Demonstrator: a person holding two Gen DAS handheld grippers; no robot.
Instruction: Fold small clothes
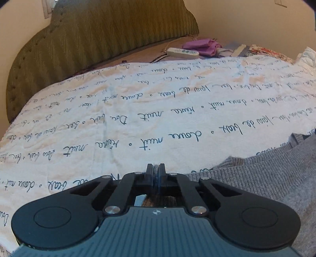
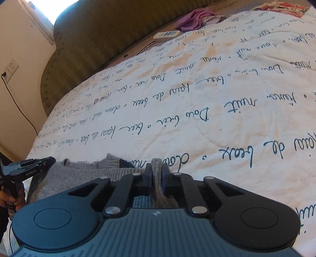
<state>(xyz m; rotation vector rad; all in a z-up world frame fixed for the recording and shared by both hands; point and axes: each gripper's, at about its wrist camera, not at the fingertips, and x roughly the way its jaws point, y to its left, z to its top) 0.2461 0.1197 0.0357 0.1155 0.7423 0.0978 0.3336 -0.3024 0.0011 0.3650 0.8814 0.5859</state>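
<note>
Soft, even daylight fills both my views. In my right view the window [image 2: 39,11] at upper left is blown out to pure white glare. The bedspread [image 1: 138,102] reads bright and warm, its writing crisp nearby and smeared farther off. Shadows are faint. Fisheye bending curves the headboard [image 1: 88,39] and bed edges, and dark vignetting clips the top corners.

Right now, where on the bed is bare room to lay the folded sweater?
The quilt is bare between the grey sweater and the green headboard. The far end is crowded: a white remote, purple cloth, floral fabric.
</note>
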